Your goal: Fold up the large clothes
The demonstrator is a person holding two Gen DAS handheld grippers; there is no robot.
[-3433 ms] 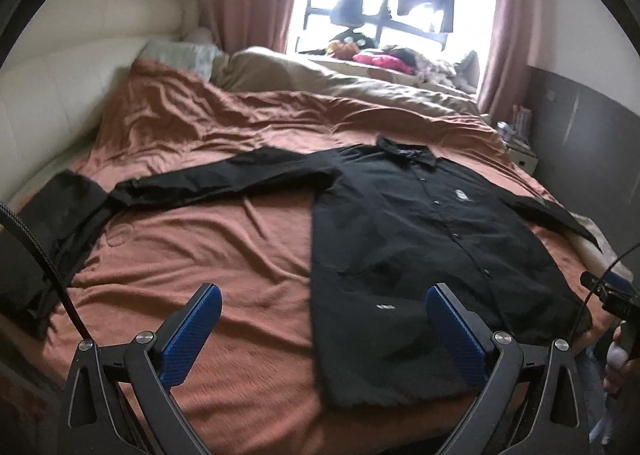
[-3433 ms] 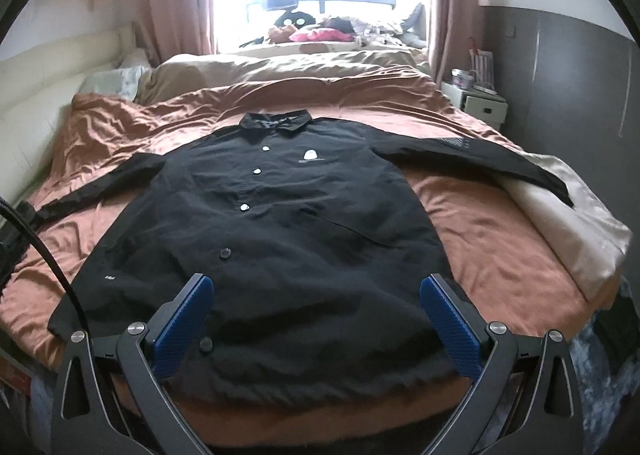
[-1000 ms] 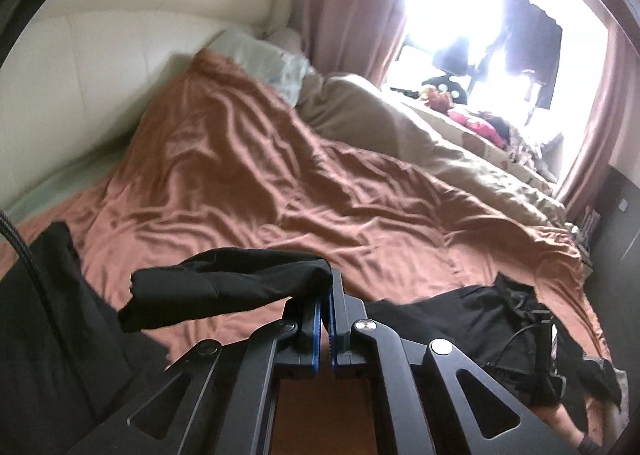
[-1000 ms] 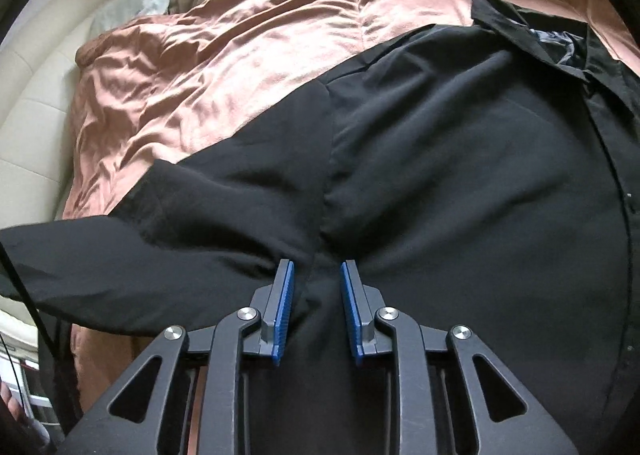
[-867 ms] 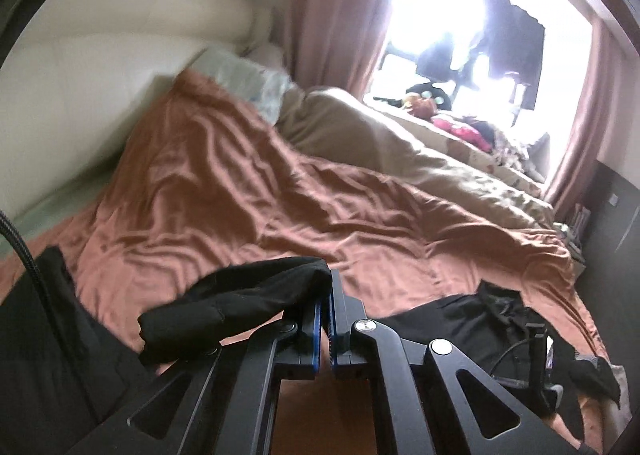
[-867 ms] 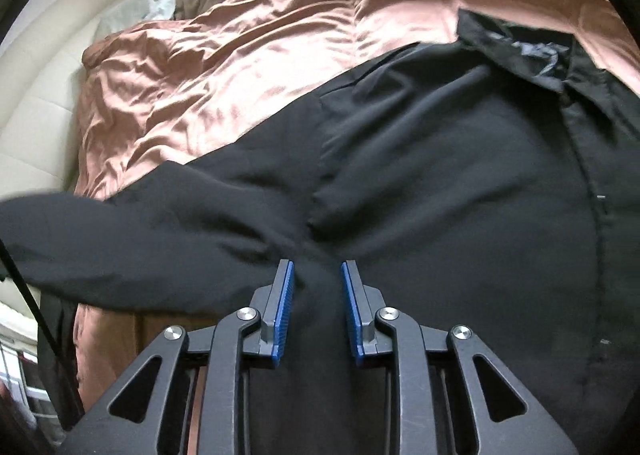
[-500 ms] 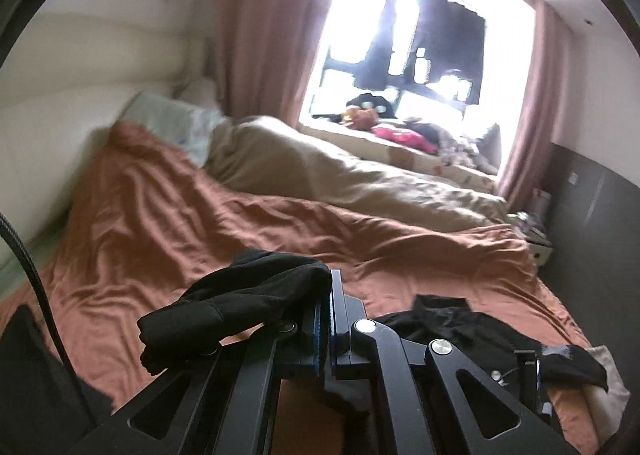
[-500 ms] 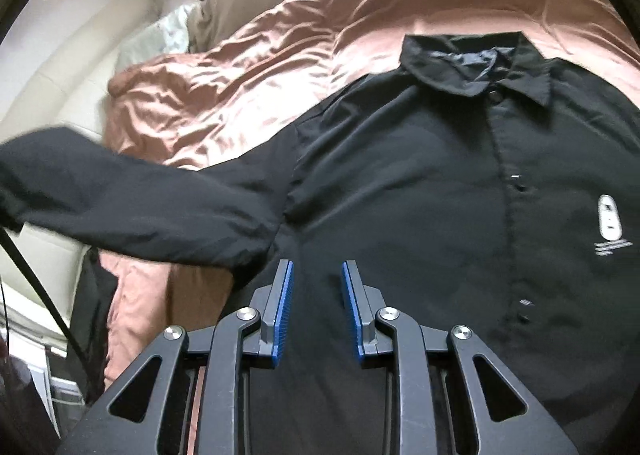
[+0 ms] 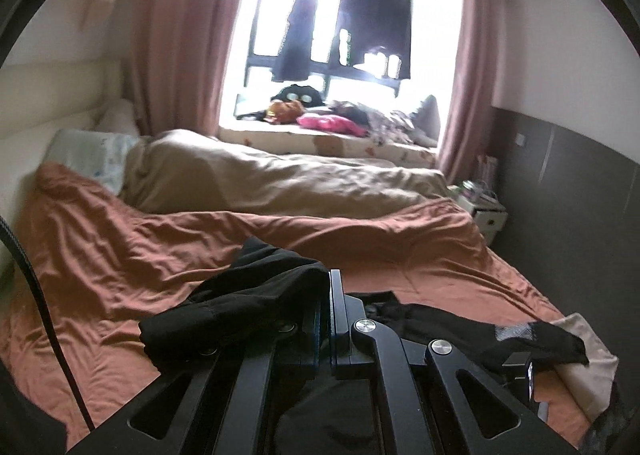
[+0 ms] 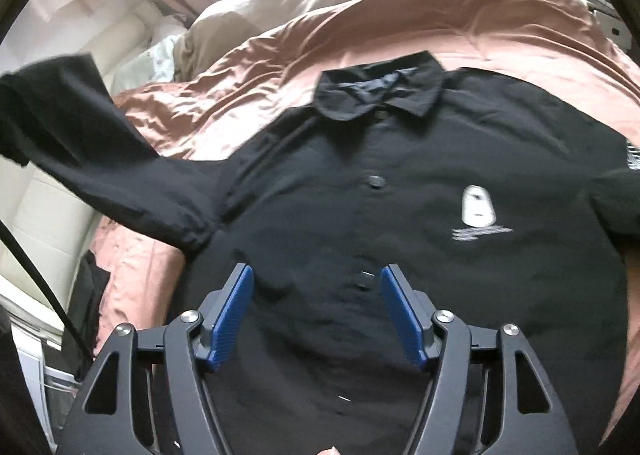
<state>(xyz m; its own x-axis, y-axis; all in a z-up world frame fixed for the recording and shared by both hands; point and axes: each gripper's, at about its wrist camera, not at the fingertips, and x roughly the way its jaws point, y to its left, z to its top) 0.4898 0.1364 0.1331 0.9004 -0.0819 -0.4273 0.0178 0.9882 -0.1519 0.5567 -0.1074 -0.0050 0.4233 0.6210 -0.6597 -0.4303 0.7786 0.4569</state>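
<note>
One big black button-up shirt (image 10: 400, 223) lies flat on the bed, on top of a wrinkled rust-brown bedspread (image 9: 120, 255). Its collar (image 10: 380, 95) points toward the far end of the bed, where the window is, and its long side runs from there down toward the near edge. Four dark buttons show in a line down the front, and one small white picture (image 10: 478, 207) sits on the chest. Two grippers are at work. The left gripper (image 9: 326, 319) is squeezed tight on one black sleeve (image 9: 240, 303), and it holds the sleeve up off the bed, with the cloth bunched and hanging over its left side. In the right view that same sleeve stretches up and out to the left, away from the shirt's body. The right gripper (image 10: 316, 311) is spread wide, with two blue pads (image 10: 232, 315), and it holds nothing. It hangs over the middle of the shirt front, pointing toward the collar. One tan blanket (image 9: 280, 183) lies farther back on the bed, near two pink curtains (image 9: 176, 47).
</note>
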